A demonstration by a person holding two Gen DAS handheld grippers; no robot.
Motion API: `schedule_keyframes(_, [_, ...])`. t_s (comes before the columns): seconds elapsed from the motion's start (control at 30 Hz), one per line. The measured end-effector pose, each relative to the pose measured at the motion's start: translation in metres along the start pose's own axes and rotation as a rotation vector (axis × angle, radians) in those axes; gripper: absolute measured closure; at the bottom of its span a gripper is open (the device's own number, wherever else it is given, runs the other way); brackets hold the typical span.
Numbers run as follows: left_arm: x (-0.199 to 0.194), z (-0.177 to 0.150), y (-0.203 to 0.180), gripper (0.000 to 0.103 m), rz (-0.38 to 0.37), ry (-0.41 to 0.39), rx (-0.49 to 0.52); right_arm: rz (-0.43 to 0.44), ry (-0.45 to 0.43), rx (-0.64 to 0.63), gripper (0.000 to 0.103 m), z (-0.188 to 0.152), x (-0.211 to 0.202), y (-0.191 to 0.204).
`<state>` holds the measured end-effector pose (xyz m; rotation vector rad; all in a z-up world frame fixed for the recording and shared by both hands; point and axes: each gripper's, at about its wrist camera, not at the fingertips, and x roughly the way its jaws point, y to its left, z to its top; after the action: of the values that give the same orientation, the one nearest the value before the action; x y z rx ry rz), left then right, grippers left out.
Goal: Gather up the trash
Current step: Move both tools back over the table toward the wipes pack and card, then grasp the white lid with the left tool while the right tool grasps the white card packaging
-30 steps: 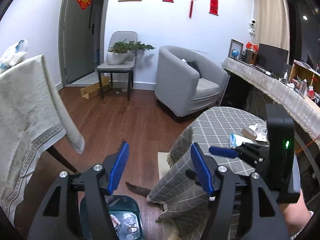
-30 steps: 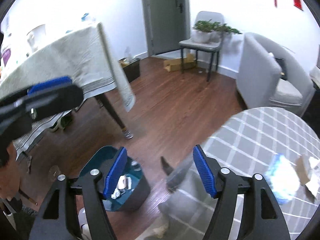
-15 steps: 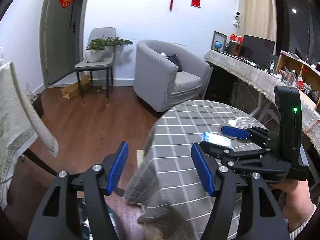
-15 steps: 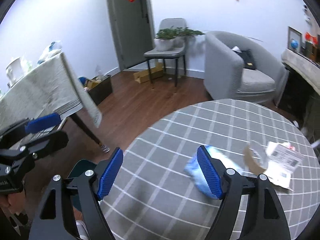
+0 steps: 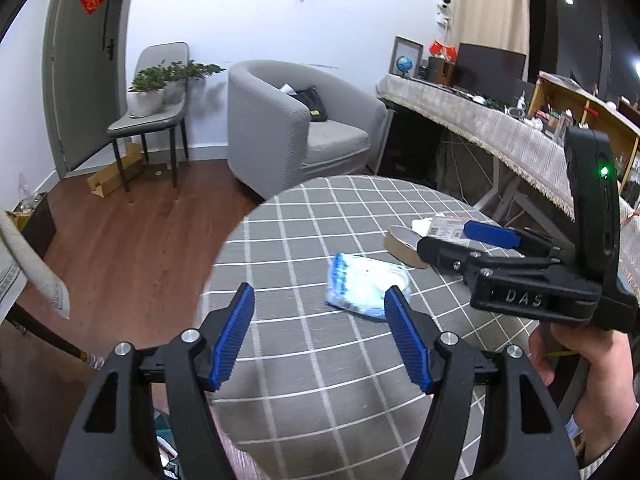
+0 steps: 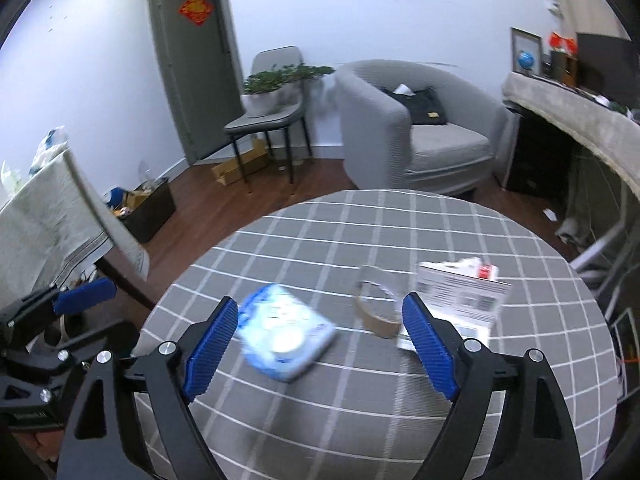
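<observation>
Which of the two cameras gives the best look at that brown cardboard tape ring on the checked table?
The right wrist view: the brown cardboard tape ring shows whole, standing on its edge between the open fingers. In the left wrist view the ring is partly hidden behind the right gripper.

So the trash I've got in front of me: a crinkly blue-and-white plastic packet, lying flat on the grey checked tablecloth and kinda blurry in my right view. Just beside it on the right is a brown cardboard tape ring, basically an empty roll, tipped up on its edge. Touching that ring on the far side is a white printed paper, a label or leaflet thing with a red patch at its top corner, lying flat and a bit crumpled
</observation>
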<state>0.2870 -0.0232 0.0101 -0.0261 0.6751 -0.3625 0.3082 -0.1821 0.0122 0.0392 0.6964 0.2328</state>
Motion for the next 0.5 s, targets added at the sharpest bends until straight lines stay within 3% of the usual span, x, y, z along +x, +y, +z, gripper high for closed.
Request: schedule_keyframes(0.5, [0.071,0.000,-0.039,0.051,-0.067,0.105,0.036,-0.041,0.038,0.077,0.013,0.001,0.015,-0.054])
